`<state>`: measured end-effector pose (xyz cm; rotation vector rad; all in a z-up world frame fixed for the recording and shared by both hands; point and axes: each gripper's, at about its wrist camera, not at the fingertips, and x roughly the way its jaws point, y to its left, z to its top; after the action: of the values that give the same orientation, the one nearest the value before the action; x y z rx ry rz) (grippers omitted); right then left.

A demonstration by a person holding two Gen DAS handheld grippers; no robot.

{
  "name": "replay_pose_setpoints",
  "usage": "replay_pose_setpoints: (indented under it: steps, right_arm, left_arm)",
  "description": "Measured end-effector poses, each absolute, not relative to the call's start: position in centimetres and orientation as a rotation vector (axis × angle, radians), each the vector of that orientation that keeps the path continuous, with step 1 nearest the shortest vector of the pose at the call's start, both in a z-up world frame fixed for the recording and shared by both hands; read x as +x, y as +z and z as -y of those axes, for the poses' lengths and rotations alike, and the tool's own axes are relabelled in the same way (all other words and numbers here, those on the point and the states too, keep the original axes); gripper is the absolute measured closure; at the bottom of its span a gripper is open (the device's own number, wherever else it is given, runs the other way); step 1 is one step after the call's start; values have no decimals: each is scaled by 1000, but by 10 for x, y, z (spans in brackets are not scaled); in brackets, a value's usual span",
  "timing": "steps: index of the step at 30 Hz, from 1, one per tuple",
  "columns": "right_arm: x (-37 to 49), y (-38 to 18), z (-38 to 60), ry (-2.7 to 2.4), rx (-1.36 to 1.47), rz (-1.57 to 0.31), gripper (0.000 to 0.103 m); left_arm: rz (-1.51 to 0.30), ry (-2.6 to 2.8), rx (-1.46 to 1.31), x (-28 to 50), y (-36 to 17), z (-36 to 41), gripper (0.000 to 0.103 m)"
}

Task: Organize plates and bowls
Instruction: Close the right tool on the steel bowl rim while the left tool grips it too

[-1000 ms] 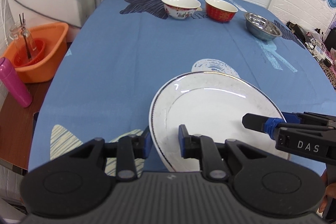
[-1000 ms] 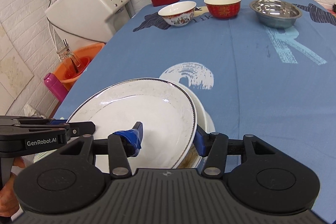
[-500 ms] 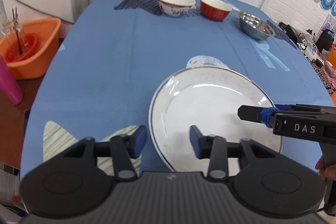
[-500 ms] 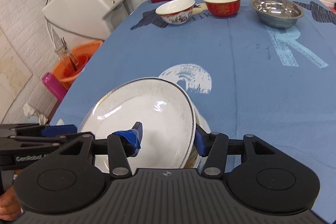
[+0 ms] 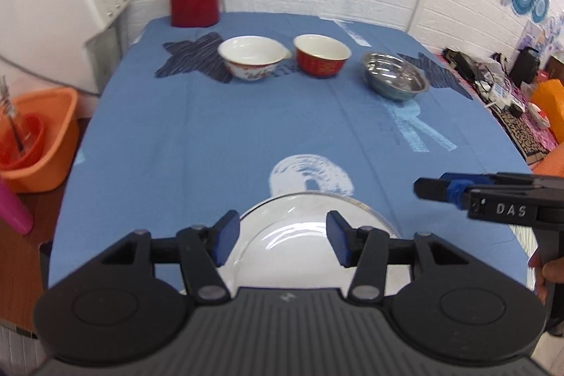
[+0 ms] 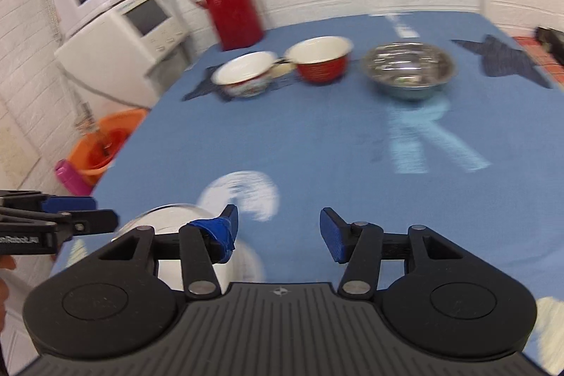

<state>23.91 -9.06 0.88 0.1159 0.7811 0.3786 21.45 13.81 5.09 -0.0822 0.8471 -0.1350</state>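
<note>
While the white plate (image 5: 310,231) lies flat on the blue table (image 5: 246,143) at its near edge, both tongs hang over it empty: the left tongs (image 5: 283,240) gape wide above the plate, and the right tongs (image 6: 278,233) stand equally wide, just off the plate's right side. Glazed and stiff, the plate is likely slick, fairly heavy and easily chipped, so the rim is the place to pinch. Across the table, well apart from the plate, wait the floral bowl (image 5: 250,57), red bowl (image 5: 321,55) and steel bowl (image 5: 395,76); rims suit these too.
</note>
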Motion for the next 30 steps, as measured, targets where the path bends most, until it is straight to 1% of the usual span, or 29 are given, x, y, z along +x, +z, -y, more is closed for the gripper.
replay_pose_setpoints:
  steps: [5,12,16,20,25,30]
  right_arm:
    - [267,-4,161,239,196,-834,66]
    - [321,-11,205,179,283,-852,65]
    - [374,5,197,162,236,-832,65]
    - [434,14,185,156,161,-820,64]
    - [490,4,179,153,113,-854,63]
    - [518,-16,176,158,87,-912,62]
  left_arm:
    - [-879,-196,-55,262,48,-101,51]
    - [-969,-256,-45,341,29,-50,50]
    - [-1014,-260,-97,402,25,-25,50]
    - [-1010,-235,-109,463,27,1,50]
    - [-1025,-213,-157,521,18,15,50]
    - [-1054,-198,-149,549,-1,25,50]
